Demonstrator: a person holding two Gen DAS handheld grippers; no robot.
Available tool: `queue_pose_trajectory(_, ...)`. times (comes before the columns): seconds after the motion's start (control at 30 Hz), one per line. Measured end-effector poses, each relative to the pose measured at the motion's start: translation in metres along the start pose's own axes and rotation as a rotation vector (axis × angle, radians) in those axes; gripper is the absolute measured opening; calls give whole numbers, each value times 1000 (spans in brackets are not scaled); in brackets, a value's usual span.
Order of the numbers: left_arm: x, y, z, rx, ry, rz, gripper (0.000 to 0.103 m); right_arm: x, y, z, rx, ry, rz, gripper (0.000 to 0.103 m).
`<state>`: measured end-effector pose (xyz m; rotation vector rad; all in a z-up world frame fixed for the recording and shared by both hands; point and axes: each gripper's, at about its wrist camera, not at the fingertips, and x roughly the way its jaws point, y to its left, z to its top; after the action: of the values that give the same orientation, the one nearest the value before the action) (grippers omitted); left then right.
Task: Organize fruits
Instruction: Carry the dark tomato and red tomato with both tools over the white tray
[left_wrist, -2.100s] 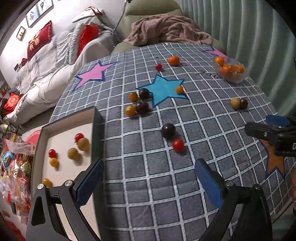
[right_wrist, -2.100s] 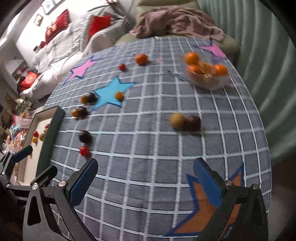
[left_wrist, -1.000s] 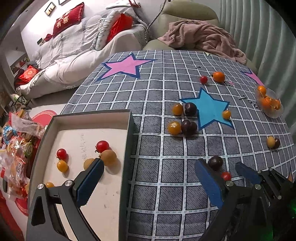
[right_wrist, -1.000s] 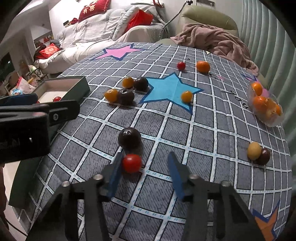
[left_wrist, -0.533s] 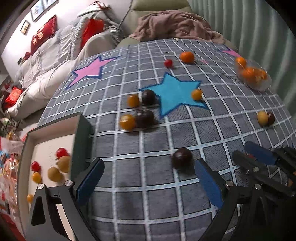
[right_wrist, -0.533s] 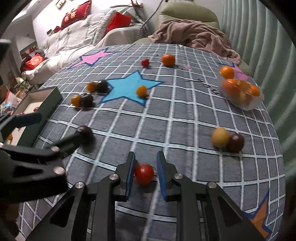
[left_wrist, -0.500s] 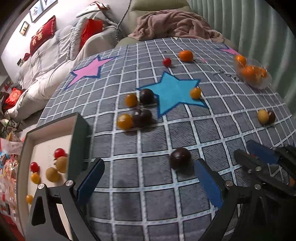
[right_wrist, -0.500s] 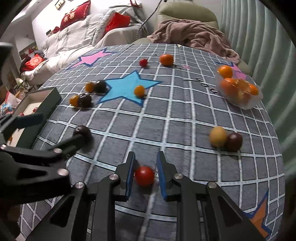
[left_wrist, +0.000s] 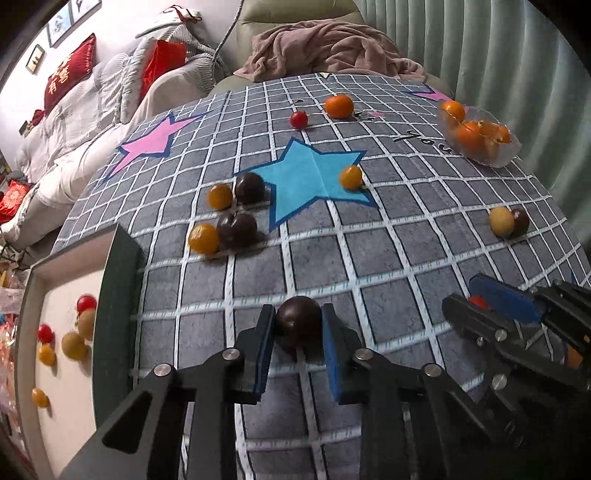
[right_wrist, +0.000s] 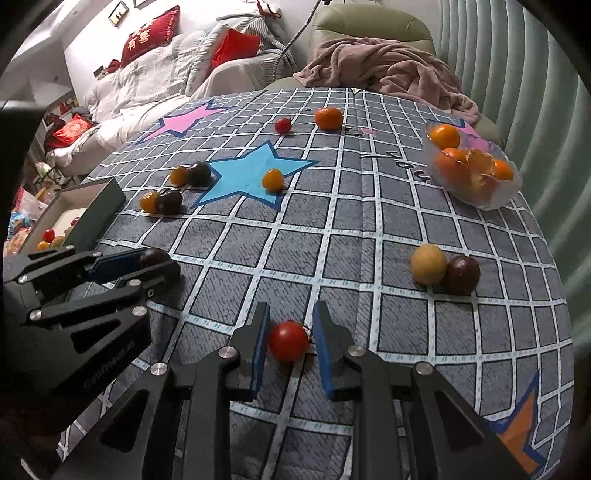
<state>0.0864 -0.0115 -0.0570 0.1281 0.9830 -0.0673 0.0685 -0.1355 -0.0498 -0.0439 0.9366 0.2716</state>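
Left gripper (left_wrist: 298, 326): narrowed, jaws just closed in, pads against both sides of a dark plum (left_wrist: 299, 320), fruit resting on the checked tablecloth (left_wrist: 406, 243) near the box's right wall.
Right gripper (right_wrist: 289, 341): narrow, clamped round a red cherry tomato (right_wrist: 288, 340), likewise down on the cloth at the near edge; tight contact on the right pad hard to confirm through the fisheye, probably touching.
Box (left_wrist: 120, 280), near left: held roughly seven small red and yellow fruits (left_wrist: 74, 345). Counted as done.
Clear bowl (right_wrist: 476, 184), far right: held oranges, one apparently peeled. Counted as done.
Left loose on the cloth:
- yellow fruit and dark fruit (left_wrist: 236, 230), touching, just beyond the box;
- a second yellow-and-dark pair (left_wrist: 249, 188), beside the blue star (left_wrist: 310, 177);
- small orange fruit (left_wrist: 351, 177), on the star's right point;
- red tomato (left_wrist: 298, 119) and mandarin (left_wrist: 339, 106), far side;
- yellow fruit and dark fruit (right_wrist: 443, 269), touching, right side.
Progress judged under halfway: two fruits gripped but not lifted, about nine more unsorted.
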Motion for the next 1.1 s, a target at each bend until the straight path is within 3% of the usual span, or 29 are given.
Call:
queue_pose_trajectory(0.4, -32, 18, -49, -50, 24, -68, 27, -22, 0, -22, 25, 25, 45, 26)
queue_pose_trajectory(0.63, -38, 23, -58, -59, 28, -69, 27, -28, 4, -24, 2, 15, 28, 26)
queue_pose_trajectory(0.67, -38, 23, -59, -59, 27, -67, 27, -26, 5, -23, -2, 21, 25, 27)
queue_pose_trajectory(0.77, -38, 23, -59, -63, 26, -61, 27, -19, 4, -17, 7, 16, 0, 50)
queue_pose_trajectory(0.9, -37, 24, -58, -68, 30, -62, 27, -7, 5, -8, 10, 23, 7, 50)
queue_pose_trajectory(0.97, -37, 24, -58, -68, 30, -61, 27, -2, 7, -4, 2, 21, 2, 49)
queue_pose_trajectory(1.03, -37, 24, -58, -69, 30, -62, 27, 1, 11, -1, -12, 21, -4, 40)
queue_pose_trajectory(1.07, -36, 24, -58, -70, 30, -61, 27, 2, 12, 0, -14, 23, -1, 28)
queue_pose_trajectory(1.1, -36, 24, -58, -70, 31, -62, 27, 2, 11, 1, -4, 27, 14, 23)
